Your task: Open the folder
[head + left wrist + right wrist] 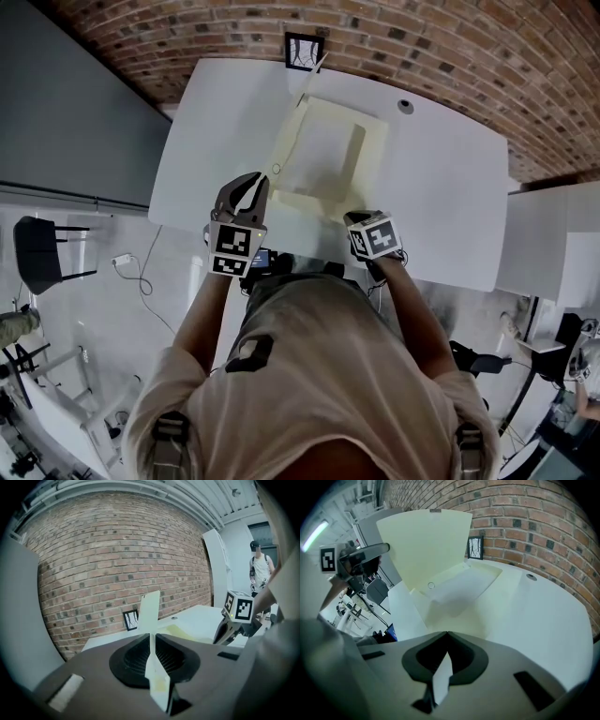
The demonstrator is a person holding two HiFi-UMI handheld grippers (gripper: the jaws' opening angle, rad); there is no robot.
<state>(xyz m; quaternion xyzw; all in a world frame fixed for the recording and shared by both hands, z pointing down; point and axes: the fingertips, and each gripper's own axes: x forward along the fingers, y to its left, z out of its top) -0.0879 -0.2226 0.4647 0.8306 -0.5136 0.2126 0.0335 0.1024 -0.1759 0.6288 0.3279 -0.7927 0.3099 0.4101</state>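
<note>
- The folder (323,150) lies on the white table (441,178), toward the brick wall (450,47).
- Its cover (286,141) is lifted off the folder. It stands up on the left side.
- The left gripper (151,634) has its jaws pressed tight on the cover's edge. The thin sheet sticks up past the jaw tips.
- The right gripper (446,633) points down at the near right corner of the folder.
- Its jaws are pressed together too. A thin pale strip sits between them, and it looks like the folder's near edge.
- The inside of the folder shows, pale and flat.
</note>
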